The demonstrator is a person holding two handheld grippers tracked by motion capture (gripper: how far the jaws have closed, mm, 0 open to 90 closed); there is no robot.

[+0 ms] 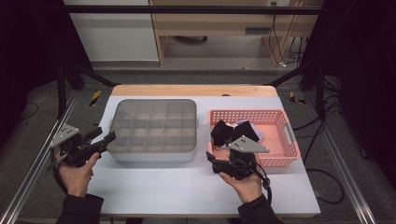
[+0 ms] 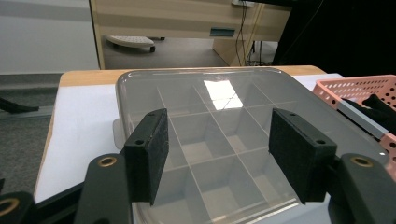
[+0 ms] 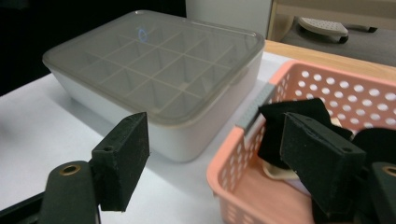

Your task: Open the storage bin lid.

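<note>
The divided box [image 1: 154, 130], closed under its translucent lid [image 2: 219, 140], is set mid-table, just left of the pink basket [image 1: 280, 135] in which dark folded cloth items [image 1: 229, 130] are piled. The left gripper [image 1: 100, 140] is held with its fingers [image 2: 148, 154] spread wide and empty at the box's left edge; the right gripper [image 1: 219, 161] is likewise held open and empty at the basket's near-left corner. If the lid is pulled from one side only, the box may be dragged or tipped against the basket. The basket wall is likely to hinder the right fingers' reach.
</note>
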